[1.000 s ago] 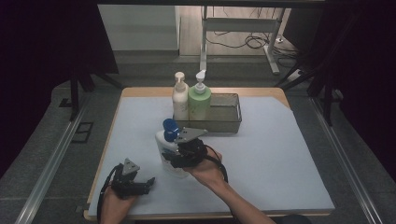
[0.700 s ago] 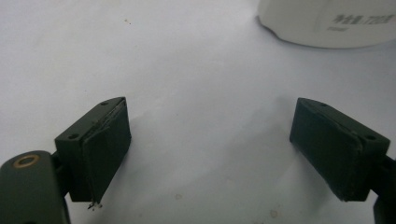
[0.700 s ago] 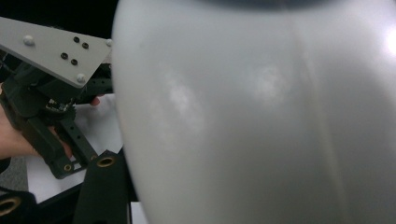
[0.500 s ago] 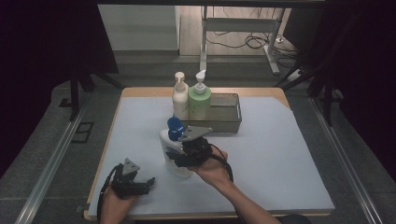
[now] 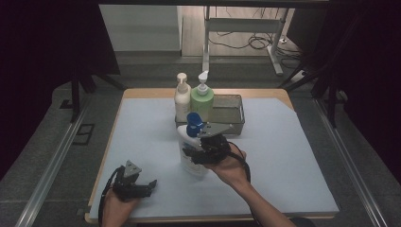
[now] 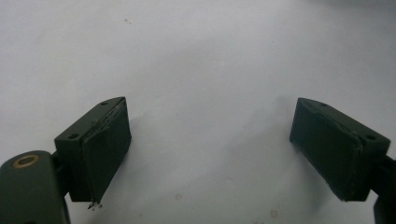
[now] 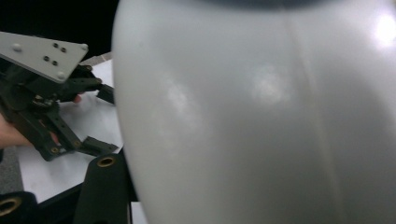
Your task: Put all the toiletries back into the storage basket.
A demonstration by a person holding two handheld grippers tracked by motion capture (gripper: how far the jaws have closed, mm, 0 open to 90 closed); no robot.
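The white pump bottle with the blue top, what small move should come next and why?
Probably carry the white pump bottle toward the metal tray: the right tongs grip it upright short of the tray, where two bottles already stand at its left end.

A white bottle [image 7: 261, 116] looms close, the left gripper [image 7: 100, 119] beyond.

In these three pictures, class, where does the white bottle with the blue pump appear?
High view: the white bottle stands at table centre, gripped by the right gripper.
Right gripper view: the white bottle looms close, centre to right.
Left gripper view: not in it.
Shared landmark: the left gripper, seen at left in the right gripper view.
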